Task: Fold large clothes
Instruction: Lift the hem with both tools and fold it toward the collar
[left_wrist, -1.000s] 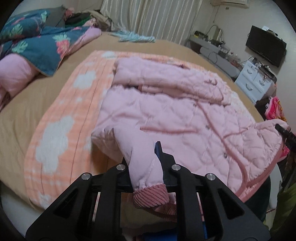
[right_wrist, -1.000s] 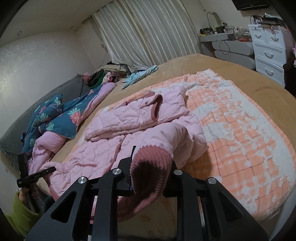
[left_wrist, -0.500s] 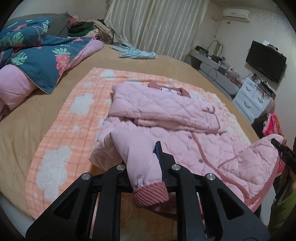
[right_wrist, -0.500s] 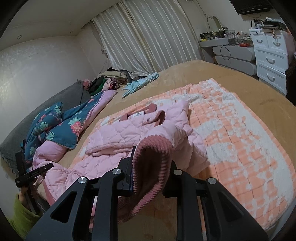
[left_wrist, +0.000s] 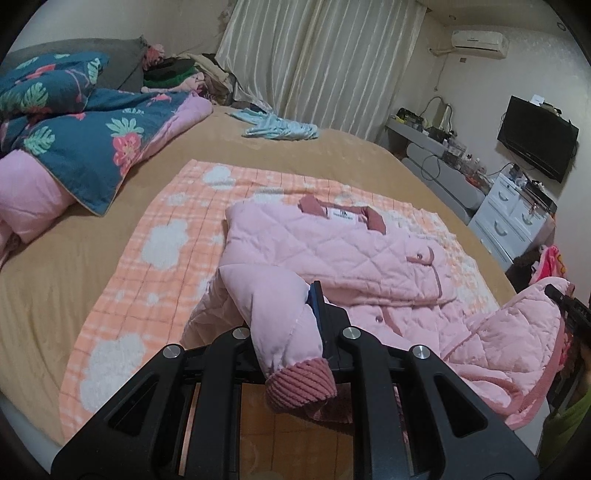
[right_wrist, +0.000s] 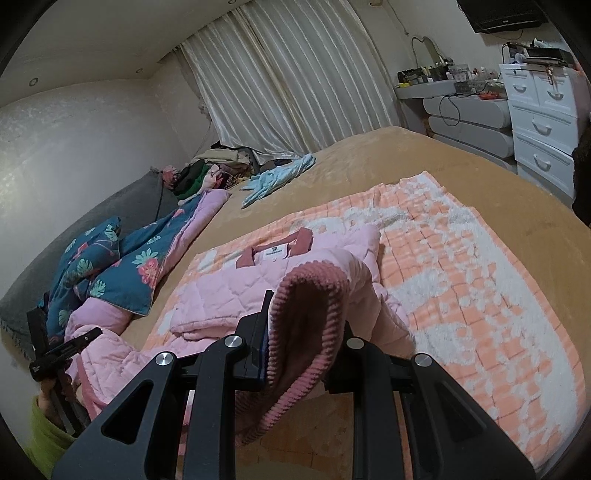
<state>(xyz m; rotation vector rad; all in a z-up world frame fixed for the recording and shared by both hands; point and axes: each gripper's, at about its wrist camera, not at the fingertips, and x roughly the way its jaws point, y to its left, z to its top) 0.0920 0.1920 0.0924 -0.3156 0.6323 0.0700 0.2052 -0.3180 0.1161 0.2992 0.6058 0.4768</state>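
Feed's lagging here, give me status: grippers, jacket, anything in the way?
Left gripper shut on a jacket cuff; right gripper shut on the other cuff. Collar end flat on blanket. Nothing in the way.

Cream curtains (left_wrist: 321, 62) hang behind the tan bed (left_wrist: 55, 266); white drawers (right_wrist: 546, 122) stand beside it.

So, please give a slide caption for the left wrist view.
Left tongs grip a pink quilted jacket by its ribbed cuff.

Our left tool (left_wrist: 286, 325) is clamped on the ribbed dusty-pink cuff (left_wrist: 300, 380) of the pale pink quilted jacket (left_wrist: 332, 254). The jacket lies on an orange-and-white checked blanket (left_wrist: 147, 280) over the tan bed (left_wrist: 55, 280). At far right, our right tool (left_wrist: 569, 314) holds a lifted part of the jacket.
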